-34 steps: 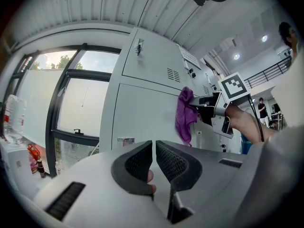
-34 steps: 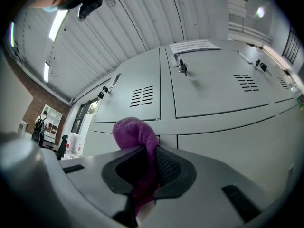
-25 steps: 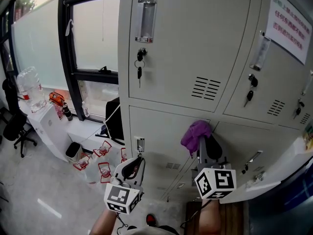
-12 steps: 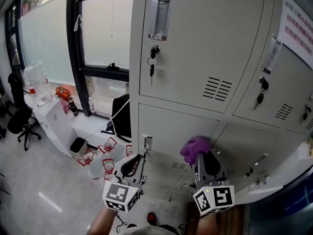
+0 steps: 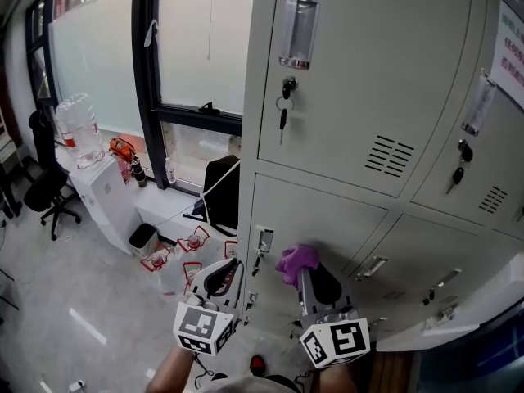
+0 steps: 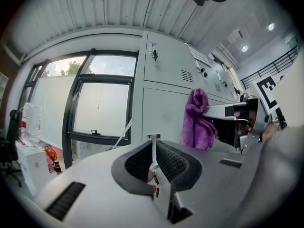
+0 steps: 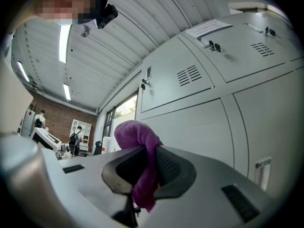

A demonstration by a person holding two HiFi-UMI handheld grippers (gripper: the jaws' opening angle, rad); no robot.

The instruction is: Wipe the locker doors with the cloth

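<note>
Grey metal lockers (image 5: 360, 97) fill the right of the head view. My right gripper (image 5: 309, 278) is shut on a purple cloth (image 5: 296, 260). The cloth is bunched at the lower left locker door (image 5: 327, 215), near that door's small latch (image 5: 263, 241); whether it touches the door cannot be told. In the right gripper view the cloth (image 7: 137, 139) hangs pinched between the jaws of my right gripper (image 7: 147, 156). My left gripper (image 5: 232, 266) hovers left of the cloth, shut on nothing. In the left gripper view, my left gripper (image 6: 153, 144) looks along the lockers, and the cloth (image 6: 197, 120) hangs to its right.
The upper door has a clear handle (image 5: 296, 31) and hanging keys (image 5: 282, 113). Left of the lockers is a black-framed window (image 5: 176, 72). A water bottle (image 5: 82, 129) stands on a white cabinet (image 5: 102, 195). An office chair (image 5: 49, 191), a bin (image 5: 143, 237) and red-white packets (image 5: 192, 244) are on the floor.
My right gripper has carried the cloth leftwards, from the seam between the two lower doors onto the left lower door. The left gripper has hardly moved. The head view has shifted left.
</note>
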